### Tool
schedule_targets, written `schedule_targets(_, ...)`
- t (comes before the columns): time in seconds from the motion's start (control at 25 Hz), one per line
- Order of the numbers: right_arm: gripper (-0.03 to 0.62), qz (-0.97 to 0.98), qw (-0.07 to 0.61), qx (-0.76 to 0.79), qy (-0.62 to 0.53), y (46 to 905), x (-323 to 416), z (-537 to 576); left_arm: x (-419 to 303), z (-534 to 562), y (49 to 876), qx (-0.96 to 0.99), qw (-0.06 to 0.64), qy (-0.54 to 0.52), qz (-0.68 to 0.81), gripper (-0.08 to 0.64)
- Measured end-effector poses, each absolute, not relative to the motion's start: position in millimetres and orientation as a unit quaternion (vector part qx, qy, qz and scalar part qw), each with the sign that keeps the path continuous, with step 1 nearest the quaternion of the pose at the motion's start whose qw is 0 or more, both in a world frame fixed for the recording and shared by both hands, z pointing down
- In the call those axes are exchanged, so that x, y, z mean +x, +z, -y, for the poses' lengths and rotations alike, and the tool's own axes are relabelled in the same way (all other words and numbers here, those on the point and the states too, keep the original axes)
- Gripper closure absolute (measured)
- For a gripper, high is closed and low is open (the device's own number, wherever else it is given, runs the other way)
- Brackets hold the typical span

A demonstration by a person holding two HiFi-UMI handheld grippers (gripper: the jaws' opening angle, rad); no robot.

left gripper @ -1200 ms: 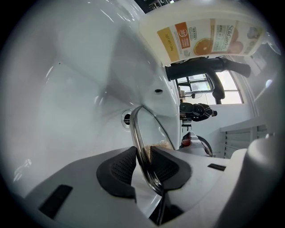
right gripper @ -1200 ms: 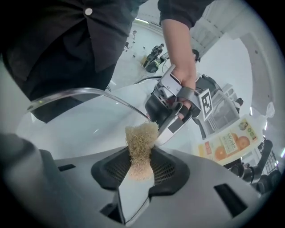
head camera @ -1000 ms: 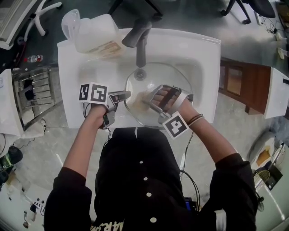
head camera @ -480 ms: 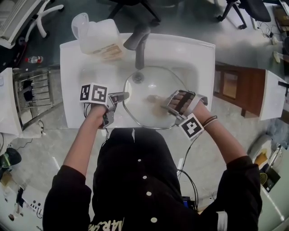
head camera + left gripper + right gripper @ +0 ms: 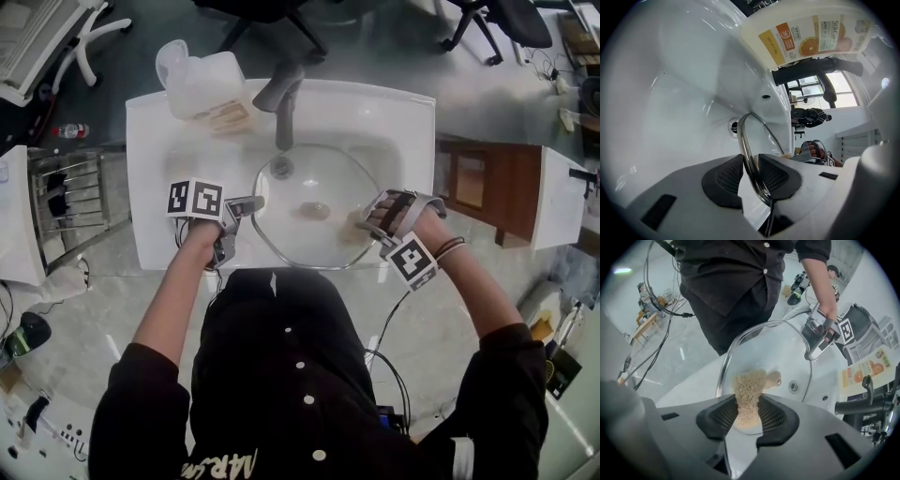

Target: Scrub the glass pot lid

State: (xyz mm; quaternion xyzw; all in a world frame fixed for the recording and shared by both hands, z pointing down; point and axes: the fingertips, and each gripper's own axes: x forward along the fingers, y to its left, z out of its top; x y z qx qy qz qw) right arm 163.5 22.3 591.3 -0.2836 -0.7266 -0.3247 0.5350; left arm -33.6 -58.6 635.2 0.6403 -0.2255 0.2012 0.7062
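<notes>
The glass pot lid (image 5: 309, 192) lies tilted in the white sink (image 5: 150, 150), its tan knob (image 5: 314, 211) near the middle. At the lid's left edge my left gripper (image 5: 253, 203) is shut on the metal rim (image 5: 749, 154), which runs between the two pads. My right gripper (image 5: 364, 223) is at the lid's right edge, pointing steeply down. It is shut on a tan fibrous scrubber (image 5: 749, 394) that rests against the glass (image 5: 787, 348). The right gripper view also shows the knob (image 5: 772, 379) and the left gripper (image 5: 820, 341) on the far rim.
A dark faucet (image 5: 281, 94) reaches over the drain (image 5: 280, 167). A translucent detergent jug (image 5: 202, 80) stands on the sink's back left corner. A metal rack (image 5: 75, 192) is left of the sink, a wooden cabinet (image 5: 487, 192) to its right. My torso is at the front edge.
My right gripper has slid the scrubber rightward across the lid, from near the knob to the right rim. The left gripper and the lid have stayed put.
</notes>
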Motion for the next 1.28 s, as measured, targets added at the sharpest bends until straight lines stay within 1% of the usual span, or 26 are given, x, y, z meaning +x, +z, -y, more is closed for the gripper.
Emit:
schedule_targets(0.28, 0.453, 0.700, 0.555, -0.307, -0.327, 587.2, 180.7, -24.3, -34.7, 58.4, 636.8, 0.640, 0.705, 0.203, 0.228, 0.440)
schedule_targets(0.4, 0.451, 0.709, 0.551, -0.291, -0.331, 582.4, 172.0, -20.5, -34.9, 58.0, 636.6, 0.639, 0.705, 0.205, 0.230, 0.440)
schedule_targets(0.48, 0.451, 0.737, 0.532, -0.257, -0.329, 574.9, 148.7, -16.1, -33.8, 58.2, 635.7, 0.638, 0.705, 0.204, 0.232, 0.442)
schedule_targets(0.72, 0.451, 0.814, 0.449, -0.163, -0.331, 565.1, 40.8, -18.3, -33.9, 58.4, 636.1, 0.634, 0.709, 0.201, 0.234, 0.443)
schedule_targets(0.8, 0.449, 0.819, 0.439, -0.149, -0.337, 565.1, 23.3, -21.0, -33.0, 57.8, 636.9, 0.634, 0.708, 0.204, 0.235, 0.443)
schedule_targets(0.92, 0.449, 0.824, 0.436, -0.148, -0.330, 567.5, 16.9, -24.4, -32.7, 57.9, 638.6, 0.633, 0.707, 0.208, 0.238, 0.445)
schedule_targets(1.28, 0.451, 0.806, 0.443, -0.217, -0.326, 568.1, 38.1, -39.5, -35.1, 57.4, 639.8, 0.633, 0.706, 0.213, 0.236, 0.445)
